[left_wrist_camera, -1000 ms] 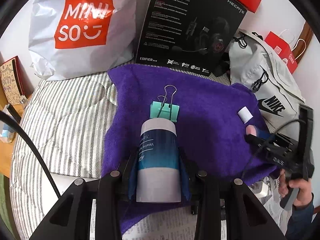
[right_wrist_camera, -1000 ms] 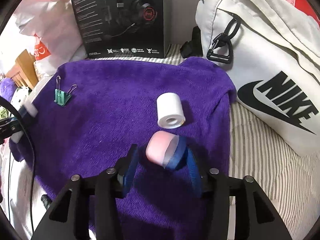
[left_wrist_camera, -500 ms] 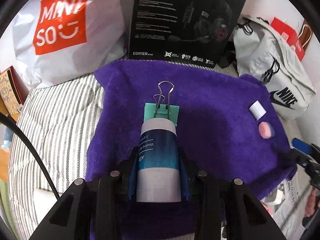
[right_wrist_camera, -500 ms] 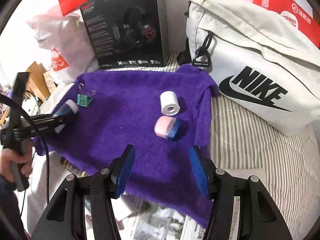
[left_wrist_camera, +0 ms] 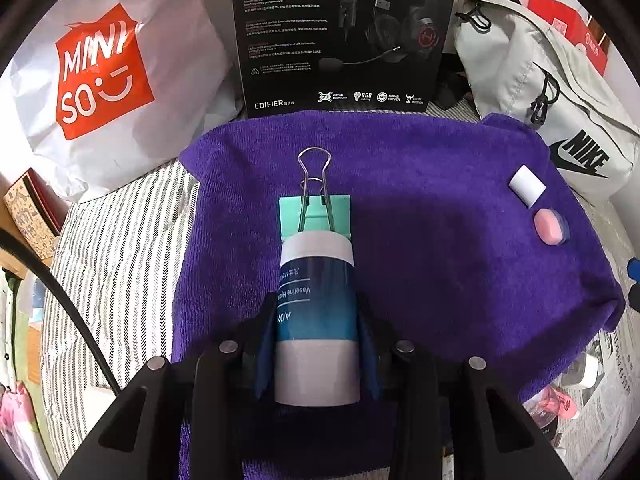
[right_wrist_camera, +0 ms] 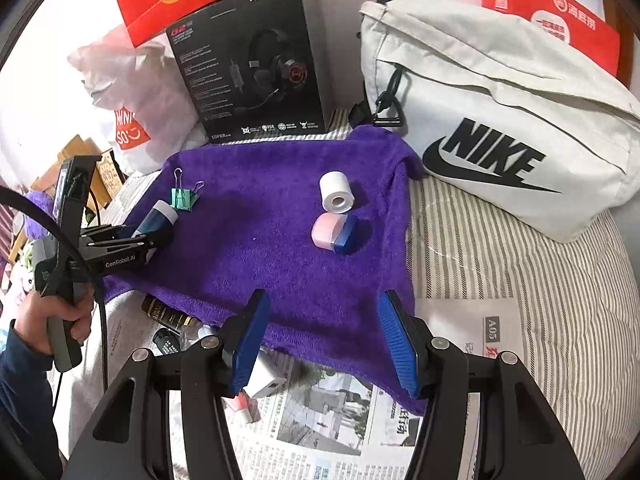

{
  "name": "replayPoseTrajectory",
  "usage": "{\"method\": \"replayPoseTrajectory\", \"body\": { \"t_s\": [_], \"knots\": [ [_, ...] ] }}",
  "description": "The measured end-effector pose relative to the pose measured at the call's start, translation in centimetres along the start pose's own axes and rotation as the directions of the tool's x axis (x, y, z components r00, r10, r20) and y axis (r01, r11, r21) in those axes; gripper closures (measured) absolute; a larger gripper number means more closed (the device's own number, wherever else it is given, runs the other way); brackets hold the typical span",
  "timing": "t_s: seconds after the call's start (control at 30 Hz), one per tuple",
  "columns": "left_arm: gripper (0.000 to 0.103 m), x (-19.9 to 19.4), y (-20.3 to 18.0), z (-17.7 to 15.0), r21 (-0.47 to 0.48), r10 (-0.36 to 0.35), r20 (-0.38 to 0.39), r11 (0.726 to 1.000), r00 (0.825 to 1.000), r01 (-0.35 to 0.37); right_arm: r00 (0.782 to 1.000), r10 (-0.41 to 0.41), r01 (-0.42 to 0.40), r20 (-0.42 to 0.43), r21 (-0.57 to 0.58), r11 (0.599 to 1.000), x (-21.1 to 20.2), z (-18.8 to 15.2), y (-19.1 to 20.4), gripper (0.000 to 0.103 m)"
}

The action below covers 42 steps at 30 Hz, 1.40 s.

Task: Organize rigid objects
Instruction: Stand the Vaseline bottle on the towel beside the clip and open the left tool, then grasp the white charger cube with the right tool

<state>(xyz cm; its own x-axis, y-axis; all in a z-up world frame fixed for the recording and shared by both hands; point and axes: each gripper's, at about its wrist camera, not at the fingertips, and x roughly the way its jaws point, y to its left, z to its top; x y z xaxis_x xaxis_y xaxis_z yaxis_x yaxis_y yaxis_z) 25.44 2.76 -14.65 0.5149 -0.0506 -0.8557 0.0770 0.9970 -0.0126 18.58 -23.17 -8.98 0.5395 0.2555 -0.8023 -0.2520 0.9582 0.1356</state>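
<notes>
In the left wrist view, the left hand-held gripper (left_wrist_camera: pixel 316 344) has its blue pads closed against the sides of a blue-and-white cylindrical lotion tube (left_wrist_camera: pixel 316 312), which lies lengthwise between them over the purple plush towel (left_wrist_camera: pixel 440 280), its white cap end pointing away and touching, or nearly touching, a mint-green binder clip with silver wire handles (left_wrist_camera: pixel 316 212) just beyond it. In the right wrist view, the right hand-held gripper (right_wrist_camera: pixel 326 336) stands wide apart with nothing between its blue ribbed pads (right_wrist_camera: pixel 250 340), hovering over the towel's near edge, where printed newspaper (right_wrist_camera: pixel 340 420) lies underneath along with a small white box (right_wrist_camera: pixel 266 378) and a dark bottle (right_wrist_camera: pixel 166 314) partly tucked under the towel. Farther out on the towel, toward its right side, a pink-and-blue rounded capsule-shaped container (right_wrist_camera: pixel 334 232) lies on its side, and just beyond it, close but whether touching is unclear, a small white roll with a hollow core (right_wrist_camera: pixel 337 192). Across the towel, the left device shows in a hand (right_wrist_camera: pixel 52 316) at the left edge. Beyond the towel, on the grey-and-white striped bed cover (right_wrist_camera: pixel 500 260), stand a black headset box (left_wrist_camera: pixel 344 36), a white Miniso plastic bag (left_wrist_camera: pixel 108 76), a pale grey Nike bag (right_wrist_camera: pixel 488 120) and red paper bags (right_wrist_camera: pixel 548 20).
</notes>
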Motion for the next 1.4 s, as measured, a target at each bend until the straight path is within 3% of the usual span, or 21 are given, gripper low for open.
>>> {"method": "replayPoseTrajectory", "body": {
  "t_s": [0.13, 0.2, 0.4, 0.6, 0.8, 0.97, 1.33, 1.4],
  "knots": [
    [0.06, -0.3, 0.1, -0.5, 0.003, 0.004, -0.019, 1.0, 1.0, -0.004, 1.0, 0.0, 0.0, 0.006, 0.011, 1.0, -0.8, -0.3, -0.4, 0.046],
    [0.052, -0.4, 0.2, -0.7, -0.002, 0.006, -0.029, 1.0, 1.0, -0.006, 1.0, 0.0, 0.0, 0.012, 0.017, 1.0, -1.3, -0.5, -0.6, 0.046],
    [0.051, -1.7, 0.1, -1.8, -0.008, 0.011, -0.045, 1.0, 0.999, -0.012, 1.0, 0.002, -0.002, 0.019, 0.02, 1.0, -2.6, -1.2, -0.7, 0.046],
    [0.048, -6.2, 0.2, -3.5, -0.026, -0.017, 0.018, 1.0, 1.0, 0.018, 1.0, 0.017, -0.017, 0.018, 0.0, 1.0, -3.4, -2.3, 0.0, 0.046],
    [0.045, -9.7, 1.5, -6.0, -0.086, -0.078, 0.065, 0.993, 0.995, 0.084, 0.999, 0.047, -0.048, -0.016, -0.084, 0.995, -2.7, -4.2, 2.7, 0.046],
    [0.045, -10.2, 2.6, -7.8, -0.112, -0.102, 0.057, 0.988, 0.993, 0.107, 0.999, 0.04, -0.045, -0.031, -0.158, 0.986, -0.7, -5.3, 4.0, 0.046],
    [0.045, -8.8, 2.1, -10.2, -0.127, -0.136, -0.003, 0.983, 0.991, 0.134, 0.998, -0.005, -0.009, -0.055, -0.242, 0.97, 2.8, -5.8, 4.9, 0.057],
    [0.045, -8.8, 1.8, -10.4, -0.118, -0.143, -0.009, 0.983, 0.99, 0.141, 0.998, 0.01, -0.026, -0.064, -0.256, 0.966, 3.4, -5.7, 5.2, 0.074]
  ]
}}
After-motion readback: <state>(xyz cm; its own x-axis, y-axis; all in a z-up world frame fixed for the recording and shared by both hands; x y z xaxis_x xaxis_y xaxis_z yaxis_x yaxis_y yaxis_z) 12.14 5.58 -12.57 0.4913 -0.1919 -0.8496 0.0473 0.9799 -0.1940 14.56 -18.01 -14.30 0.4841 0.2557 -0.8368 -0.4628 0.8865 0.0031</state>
